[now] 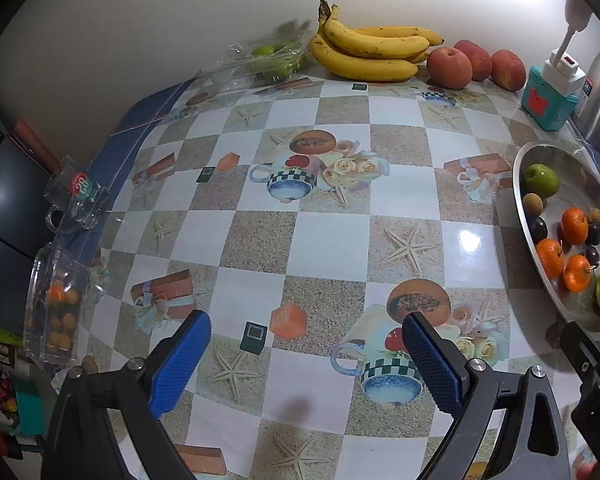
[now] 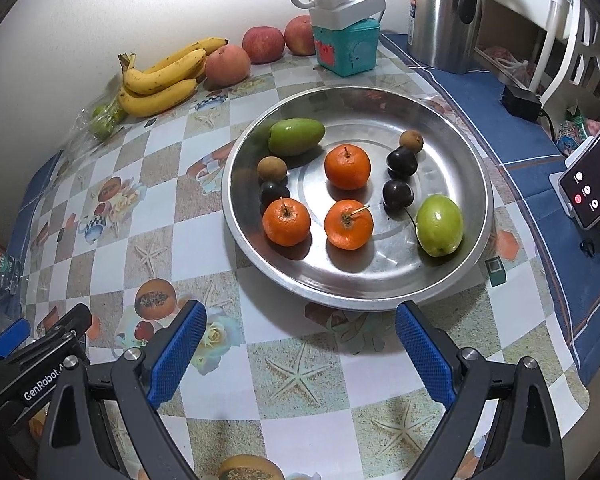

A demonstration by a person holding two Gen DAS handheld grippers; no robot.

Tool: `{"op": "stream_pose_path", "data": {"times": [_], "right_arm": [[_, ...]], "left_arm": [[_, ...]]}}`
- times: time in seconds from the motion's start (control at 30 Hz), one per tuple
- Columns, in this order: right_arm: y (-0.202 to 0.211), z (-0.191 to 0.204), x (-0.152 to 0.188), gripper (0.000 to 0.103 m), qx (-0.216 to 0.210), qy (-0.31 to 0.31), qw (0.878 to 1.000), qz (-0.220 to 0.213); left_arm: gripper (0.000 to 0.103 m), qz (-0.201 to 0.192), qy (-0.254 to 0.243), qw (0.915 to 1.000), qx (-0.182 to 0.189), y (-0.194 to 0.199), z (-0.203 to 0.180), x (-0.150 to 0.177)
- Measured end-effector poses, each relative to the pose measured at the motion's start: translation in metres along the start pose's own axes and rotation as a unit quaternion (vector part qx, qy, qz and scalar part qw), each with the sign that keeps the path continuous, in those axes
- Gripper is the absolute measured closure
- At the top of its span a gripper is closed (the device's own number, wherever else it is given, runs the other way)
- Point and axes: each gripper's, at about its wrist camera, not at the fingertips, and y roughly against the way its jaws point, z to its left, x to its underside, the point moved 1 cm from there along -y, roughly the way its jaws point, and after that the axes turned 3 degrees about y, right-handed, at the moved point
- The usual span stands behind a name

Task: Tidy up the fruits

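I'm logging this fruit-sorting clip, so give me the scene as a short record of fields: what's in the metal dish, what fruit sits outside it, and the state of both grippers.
dish: round metal dish on the patterned tablecloth
in dish: three tangerines, two green fruits, three dark plums, two small brown fruits
by wall: banana bunch, three apples
left hand-held gripper: open, empty
right hand-held gripper: open, empty, facing the dish

You can read "GenRobot" on the left gripper body, and "20" on the clear container's round sticker.
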Motion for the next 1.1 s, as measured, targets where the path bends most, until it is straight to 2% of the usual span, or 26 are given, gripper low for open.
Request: {"op": "stream_pose_path", "data": {"times": [1.1], "right_arm": [[-0.0050, 0.0051, 0.0000, 0.007, 0.000, 0.009, 1.000, 0.009]], "left_arm": [[0.005, 0.011, -0.007, 0.9999, 0.008, -0.0038, -0.0023, 0.0008]]}}
